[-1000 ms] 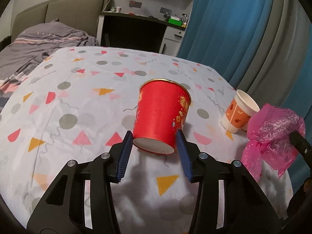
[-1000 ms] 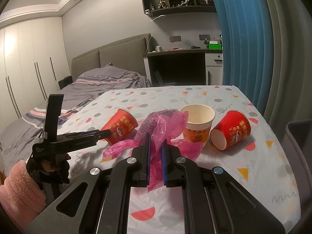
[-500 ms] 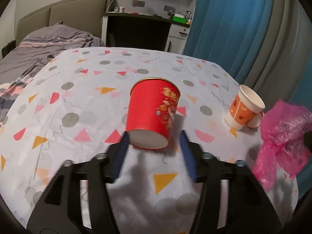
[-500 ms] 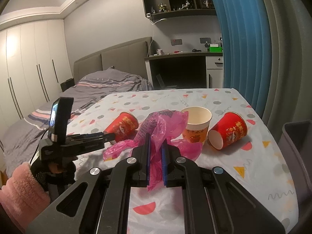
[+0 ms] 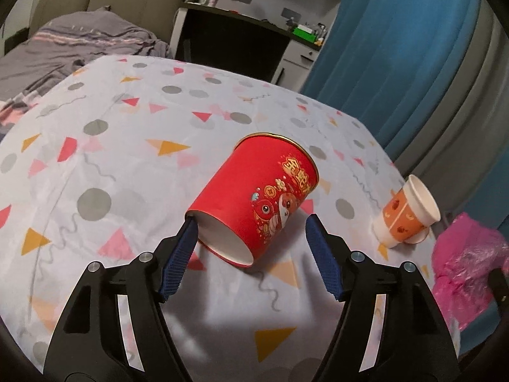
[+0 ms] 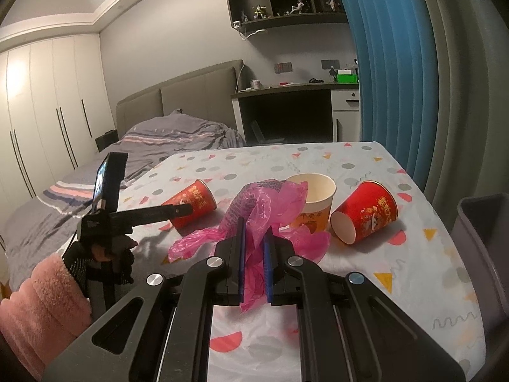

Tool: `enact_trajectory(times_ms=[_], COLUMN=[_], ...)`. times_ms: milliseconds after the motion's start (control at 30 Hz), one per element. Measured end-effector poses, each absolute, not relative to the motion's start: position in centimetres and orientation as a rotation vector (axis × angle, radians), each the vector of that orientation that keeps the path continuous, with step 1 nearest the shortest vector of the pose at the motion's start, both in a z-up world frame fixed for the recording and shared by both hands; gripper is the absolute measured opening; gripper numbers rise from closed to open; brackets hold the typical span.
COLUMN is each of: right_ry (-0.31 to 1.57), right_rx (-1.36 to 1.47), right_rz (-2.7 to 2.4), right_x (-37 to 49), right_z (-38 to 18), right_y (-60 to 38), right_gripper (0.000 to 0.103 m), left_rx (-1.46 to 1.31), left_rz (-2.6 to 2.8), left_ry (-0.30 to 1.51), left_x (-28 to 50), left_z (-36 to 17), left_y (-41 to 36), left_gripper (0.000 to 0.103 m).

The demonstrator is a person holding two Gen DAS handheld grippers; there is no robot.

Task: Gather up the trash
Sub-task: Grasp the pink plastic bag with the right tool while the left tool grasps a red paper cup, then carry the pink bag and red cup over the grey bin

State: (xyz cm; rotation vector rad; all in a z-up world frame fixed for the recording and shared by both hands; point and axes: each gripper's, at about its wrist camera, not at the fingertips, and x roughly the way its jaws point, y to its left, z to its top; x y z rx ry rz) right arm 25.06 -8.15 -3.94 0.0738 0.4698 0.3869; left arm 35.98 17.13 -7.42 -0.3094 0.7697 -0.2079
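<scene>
We hold the left gripper (image 5: 251,222) spread wide around the base of a red cup (image 5: 254,200) lying on its side on the patterned tablecloth (image 5: 111,146); its left finger touches the cup's bottom rim, while the right finger stands apart from the wall. At three o'clock from that cup stands an orange cup (image 5: 407,213), with the pink plastic bag (image 5: 467,267) at four o'clock. Our right gripper (image 6: 254,238) is clamped on the pink plastic bag. Beyond it, at one o'clock, sits the orange cup, and a second red cup (image 6: 366,211) lies at two o'clock. A grey bin (image 6: 483,238) stands at three o'clock.
</scene>
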Motion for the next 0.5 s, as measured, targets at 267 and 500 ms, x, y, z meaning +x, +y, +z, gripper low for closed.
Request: enact_trajectory(times_ms=[267,500], right_ry=[0.471,0.468], right_rx=[0.074,0.079], right_rz=[0.391,0.391], right_x=[24.9,24.8], right_z=[-3.8,-3.7], right_y=[-7.9,-8.3], right_gripper=[0.010,0.010], left_rx=[-0.295,-0.293], left_rz=[-0.240,-0.212], left_ry=[0.763,0.757], left_x=[35.8,35.0], left_z=[-7.3,-7.1], left_y=[16.6,16.7], left_gripper=[0.006,0.005])
